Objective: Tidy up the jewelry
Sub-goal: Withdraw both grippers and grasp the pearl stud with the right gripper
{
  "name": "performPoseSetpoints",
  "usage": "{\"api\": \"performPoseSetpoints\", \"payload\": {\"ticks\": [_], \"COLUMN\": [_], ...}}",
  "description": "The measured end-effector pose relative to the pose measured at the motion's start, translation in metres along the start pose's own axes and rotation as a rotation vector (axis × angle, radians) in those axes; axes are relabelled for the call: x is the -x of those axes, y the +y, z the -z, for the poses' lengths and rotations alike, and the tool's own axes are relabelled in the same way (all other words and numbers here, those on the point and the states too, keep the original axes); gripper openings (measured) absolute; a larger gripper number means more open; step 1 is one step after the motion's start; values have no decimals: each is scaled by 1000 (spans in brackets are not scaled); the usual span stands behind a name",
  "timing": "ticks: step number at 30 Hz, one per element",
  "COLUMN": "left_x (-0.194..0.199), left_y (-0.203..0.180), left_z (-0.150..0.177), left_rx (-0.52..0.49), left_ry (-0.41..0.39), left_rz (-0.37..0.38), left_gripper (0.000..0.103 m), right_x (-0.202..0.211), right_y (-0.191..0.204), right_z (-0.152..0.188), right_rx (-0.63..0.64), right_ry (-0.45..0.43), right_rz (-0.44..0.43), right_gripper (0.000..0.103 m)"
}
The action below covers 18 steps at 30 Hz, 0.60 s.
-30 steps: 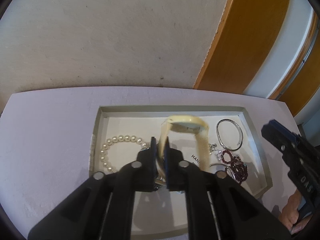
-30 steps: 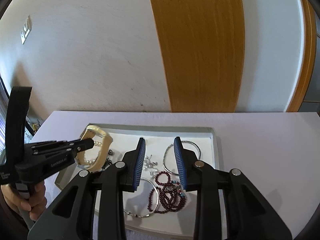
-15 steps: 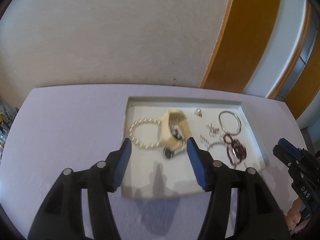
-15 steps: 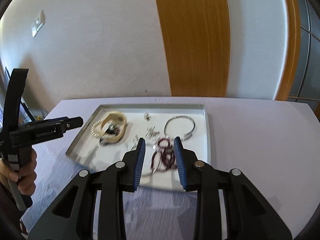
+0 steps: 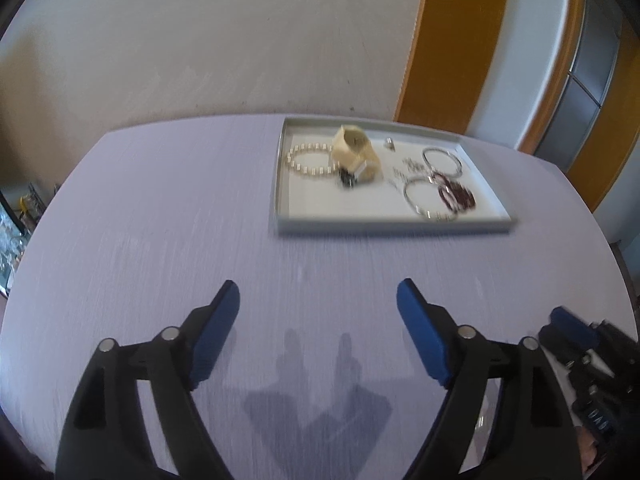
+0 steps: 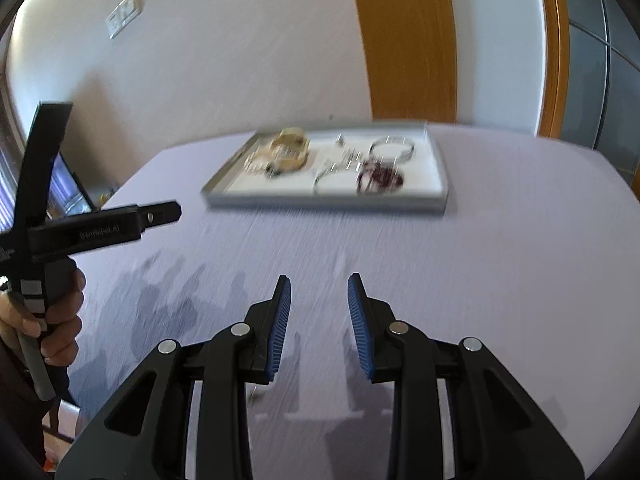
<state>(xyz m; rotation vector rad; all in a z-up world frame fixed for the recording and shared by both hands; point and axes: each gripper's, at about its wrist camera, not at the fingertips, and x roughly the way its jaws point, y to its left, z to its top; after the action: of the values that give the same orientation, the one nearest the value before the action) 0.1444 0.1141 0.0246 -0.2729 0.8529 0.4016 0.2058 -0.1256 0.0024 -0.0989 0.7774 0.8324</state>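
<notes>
Cream watch (image 5: 356, 155) apparently rests in tray (image 5: 394, 226)

Both the left gripper (image 5: 318, 300) and the right gripper (image 6: 319, 286) are black with blue ribbed pads (image 6: 280, 328) and silver screws (image 6: 240, 329); a bare hand (image 6: 60, 320) shows.

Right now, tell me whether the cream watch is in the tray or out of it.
In the tray. The cream watch lies inside the tray, beside the pearl bracelet; both grippers are empty, back over the table.
</notes>
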Motion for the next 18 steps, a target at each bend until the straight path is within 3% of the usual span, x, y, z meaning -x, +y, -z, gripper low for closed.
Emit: {"api": "performPoseSetpoints", "payload": {"ticks": [7,18], "left_x": [19,33], "left_y": [3,8], "left_z": [44,61], "left_rx": [8,18], "left_ry": [8,3], "left_rz": [10,5], "left_gripper": [89,89], "right_x": [-2,-13], "right_y": [29,52], "right_z": [52,65], "right_rx": [34,50], "right_ry": [48,53], "right_rz": [-12,-7], "right_gripper": [31,31]}}
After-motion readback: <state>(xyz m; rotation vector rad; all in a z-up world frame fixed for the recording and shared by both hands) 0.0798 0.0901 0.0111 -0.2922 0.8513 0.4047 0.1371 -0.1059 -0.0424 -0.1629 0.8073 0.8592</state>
